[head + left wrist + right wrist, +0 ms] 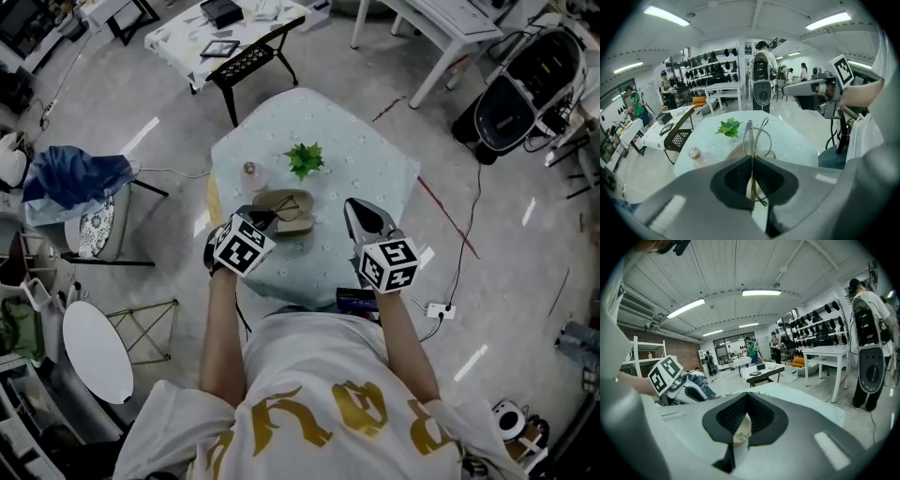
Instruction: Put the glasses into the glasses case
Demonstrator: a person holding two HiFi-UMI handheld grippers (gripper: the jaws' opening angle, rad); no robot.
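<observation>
Gripping glasses (758,140) in clenched left tongs (751,158), at the case (281,214) on the bench (366,159). Keeping right tongs (747,397) pressed together on nothing. Not yet cased, apparently; seating and letting go left.

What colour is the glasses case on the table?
The case is tan; the head view shows it best.

No readable text, gold lettering (362,419) on the white shirt (309,356) too distorted to read
</observation>
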